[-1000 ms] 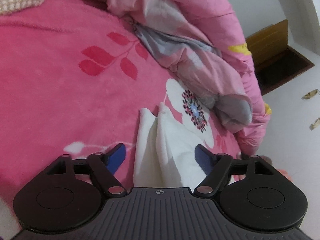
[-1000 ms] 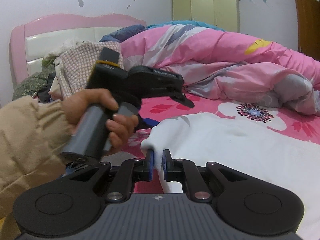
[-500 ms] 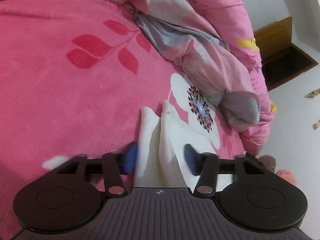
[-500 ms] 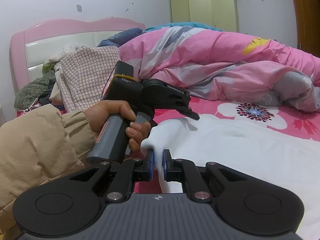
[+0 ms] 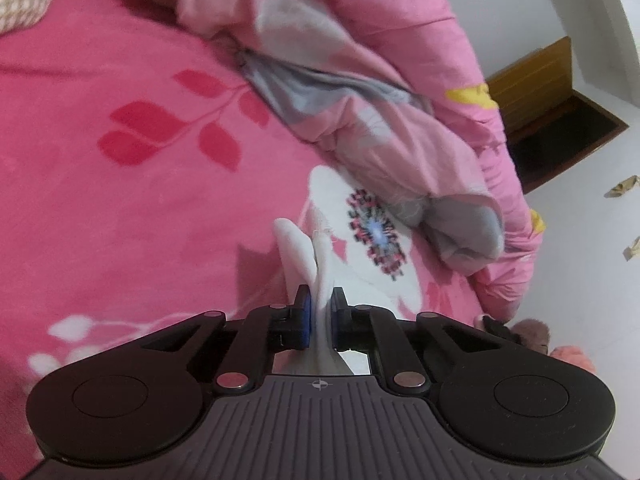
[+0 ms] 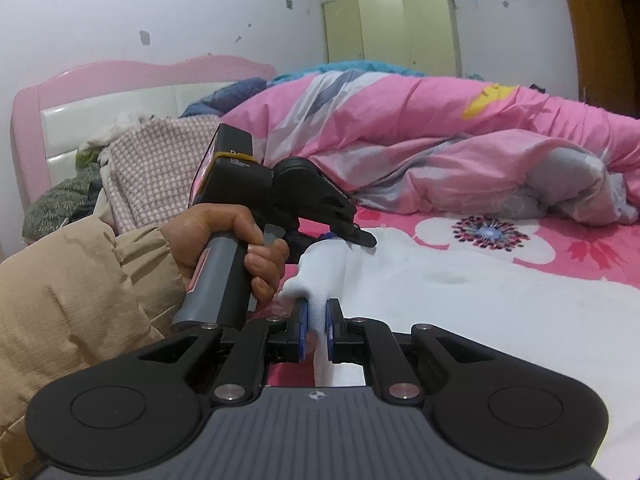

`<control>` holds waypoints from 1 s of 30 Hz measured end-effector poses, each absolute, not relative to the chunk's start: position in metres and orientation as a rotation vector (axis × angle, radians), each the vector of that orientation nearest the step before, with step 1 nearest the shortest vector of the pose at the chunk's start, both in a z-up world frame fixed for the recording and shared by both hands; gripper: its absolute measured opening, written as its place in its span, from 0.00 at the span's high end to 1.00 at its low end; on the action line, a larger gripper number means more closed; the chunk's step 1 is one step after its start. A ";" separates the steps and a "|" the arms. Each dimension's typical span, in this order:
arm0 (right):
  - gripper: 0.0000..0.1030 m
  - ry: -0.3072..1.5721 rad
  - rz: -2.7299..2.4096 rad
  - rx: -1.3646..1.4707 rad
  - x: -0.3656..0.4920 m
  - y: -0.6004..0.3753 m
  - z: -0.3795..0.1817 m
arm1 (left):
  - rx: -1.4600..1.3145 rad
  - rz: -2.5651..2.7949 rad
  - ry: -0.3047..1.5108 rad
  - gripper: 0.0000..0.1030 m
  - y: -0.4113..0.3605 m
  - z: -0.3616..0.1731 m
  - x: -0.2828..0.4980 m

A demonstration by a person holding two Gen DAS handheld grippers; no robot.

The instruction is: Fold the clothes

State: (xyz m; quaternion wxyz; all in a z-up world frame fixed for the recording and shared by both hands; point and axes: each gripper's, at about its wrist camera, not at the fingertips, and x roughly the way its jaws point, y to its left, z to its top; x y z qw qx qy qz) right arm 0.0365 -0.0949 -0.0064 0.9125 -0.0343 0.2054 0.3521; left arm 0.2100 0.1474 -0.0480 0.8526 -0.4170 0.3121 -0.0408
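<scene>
White garment [image 6: 460, 292] on bed: left gripper [image 5: 319, 312] just closed, pinching edge; right gripper [image 6: 316, 332] clamps corner.

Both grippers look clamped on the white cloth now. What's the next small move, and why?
Probably lift both corners together and carry them over the cloth to start a fold. The left gripper, its jaws just closed, pinches the white cloth, the right gripper pinches a neighbouring bit, and the rest lies flat on the bed.

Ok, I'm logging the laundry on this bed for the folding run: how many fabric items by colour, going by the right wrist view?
White garment: 1
Pink floral quilt: 1
Pink-and-white checked cloth: 1
Green patterned cloth: 1
Total: 4
</scene>
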 end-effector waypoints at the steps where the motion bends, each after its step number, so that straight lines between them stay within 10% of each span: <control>1: 0.91 0.418 0.720 -0.065 0.036 -0.098 -0.005 | -0.872 -0.089 0.650 0.93 0.144 -0.043 0.210; 30: 0.92 0.325 0.443 0.300 0.040 -0.296 0.004 | -0.475 -0.290 0.742 0.93 -0.095 0.034 0.264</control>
